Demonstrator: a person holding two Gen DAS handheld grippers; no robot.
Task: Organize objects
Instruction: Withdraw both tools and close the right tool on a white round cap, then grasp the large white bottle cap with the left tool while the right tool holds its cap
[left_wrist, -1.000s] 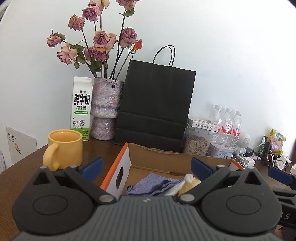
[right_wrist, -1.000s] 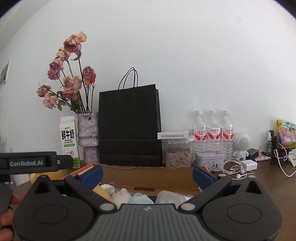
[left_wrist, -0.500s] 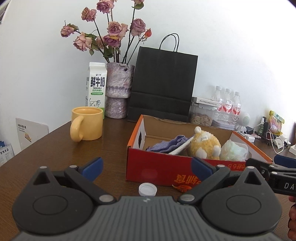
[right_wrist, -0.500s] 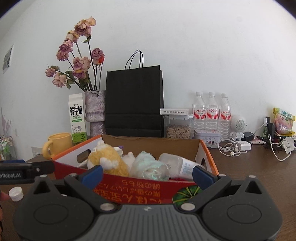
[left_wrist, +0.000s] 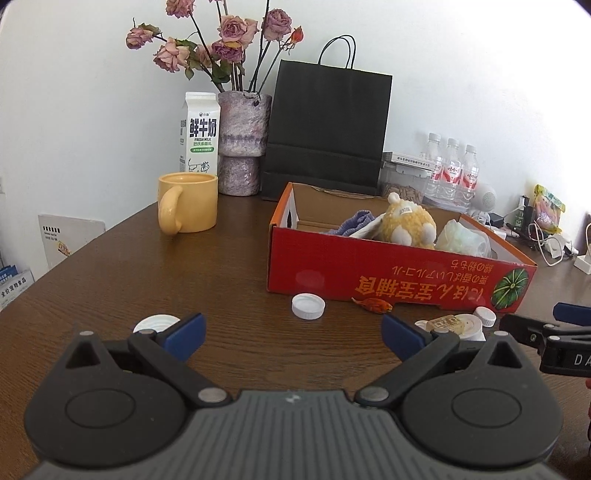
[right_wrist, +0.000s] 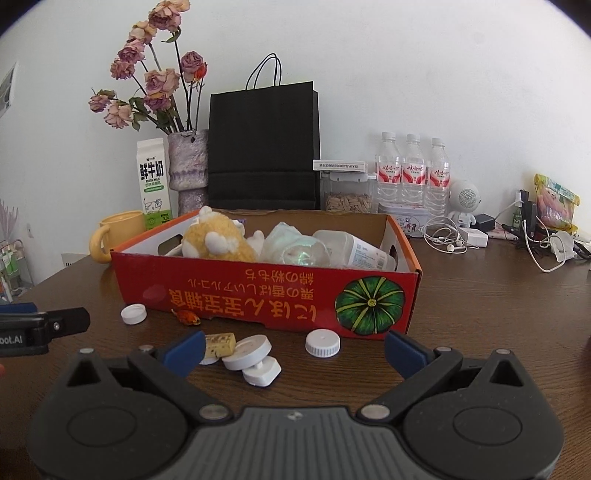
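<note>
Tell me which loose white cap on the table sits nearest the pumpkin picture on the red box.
The ridged white cap just below the pumpkin picture, alone at the box's right end; the other white cap lies far left beside the orange wrapper.

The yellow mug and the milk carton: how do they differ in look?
The mug is yellow, round, squat and open-topped with a handle; the carton is white, tall and boxy, with a closed gable top and printed text. The mug stands nearer the camera. Both stand upright on the table.

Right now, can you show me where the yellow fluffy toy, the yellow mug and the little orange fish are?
yellow fluffy toy (right_wrist: 218, 236), right wrist view, on its furry body.
yellow mug (left_wrist: 192, 203), left wrist view, on its side wall.
little orange fish (right_wrist: 186, 316), right wrist view, on its middle.
</note>
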